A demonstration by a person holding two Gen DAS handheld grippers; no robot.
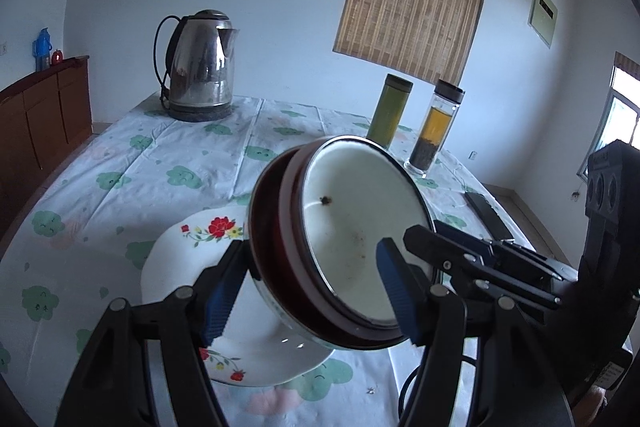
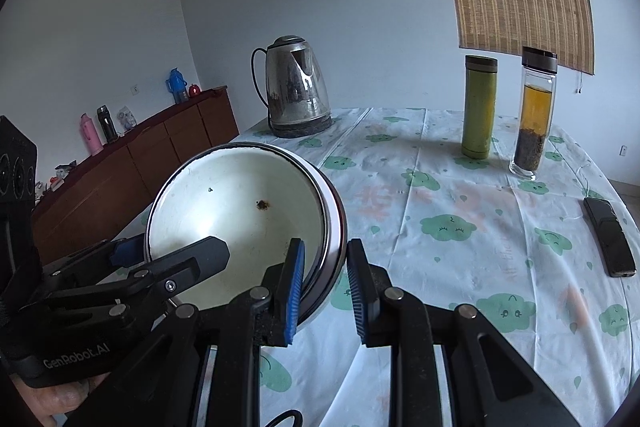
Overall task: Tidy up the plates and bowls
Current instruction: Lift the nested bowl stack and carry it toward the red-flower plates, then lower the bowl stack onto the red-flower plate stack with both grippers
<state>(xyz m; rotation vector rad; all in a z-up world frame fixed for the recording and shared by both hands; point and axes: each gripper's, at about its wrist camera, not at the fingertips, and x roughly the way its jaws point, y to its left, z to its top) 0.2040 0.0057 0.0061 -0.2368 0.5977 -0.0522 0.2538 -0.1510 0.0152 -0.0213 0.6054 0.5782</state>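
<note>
Both grippers are holding the tilted white enamel bowl (image 1: 360,239) above the flowered white plate (image 1: 176,251): left gripper (image 1: 308,291) jaws wide around it, right gripper (image 2: 326,291) jaws narrow on its rim.

The right gripper (image 2: 326,291) straddles the bowl (image 2: 240,219) rim at its five o'clock edge, one blue pad inside, the other outside with a gap showing. The left gripper (image 2: 168,255) reaches in from nine o'clock over the white-lined, tilted bowl. On the worktop (image 2: 460,227), a kettle (image 2: 296,87) stands at twelve o'clock, a green flask (image 2: 479,107) and tea bottle (image 2: 534,115) at two, a phone (image 2: 610,241) at three.
</note>
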